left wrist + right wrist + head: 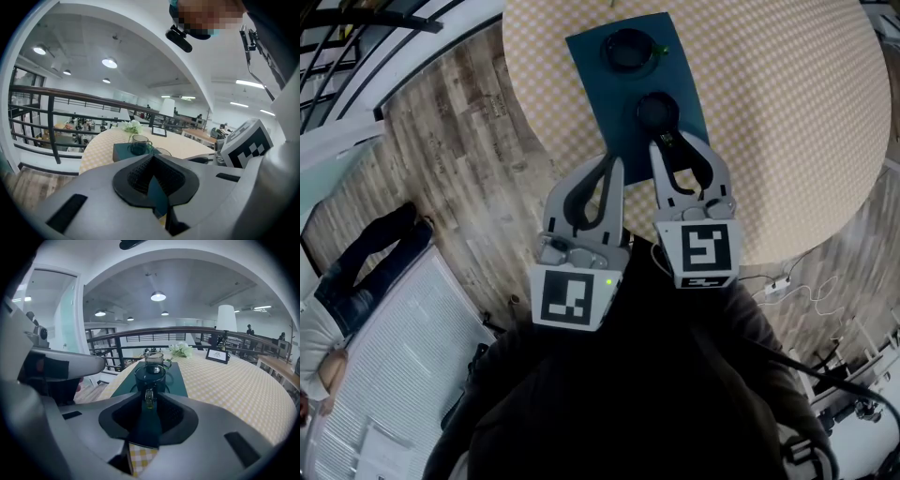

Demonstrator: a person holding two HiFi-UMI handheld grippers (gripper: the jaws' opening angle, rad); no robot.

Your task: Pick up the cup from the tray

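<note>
A dark teal tray (591,56) lies on the round checked table (787,112) and carries two dark glass cups. The near cup (657,111) stands on the tray with its handle (149,399) pointing at me. My right gripper (675,141) is narrowly open, and the handle sits between its fingertips with thin gaps on both sides. In the right gripper view (149,397) the near cup (150,373) fills the space just past the jaws. The far cup (628,47) stands behind it. My left gripper (616,162) is shut and empty at the tray's near left corner.
A small flower bunch (180,350) and a framed sign (217,355) stand further back on the table. A dark railing (56,98) runs behind it. A person (356,281) is on the wooden floor at left. Cables (787,286) lie on the floor at right.
</note>
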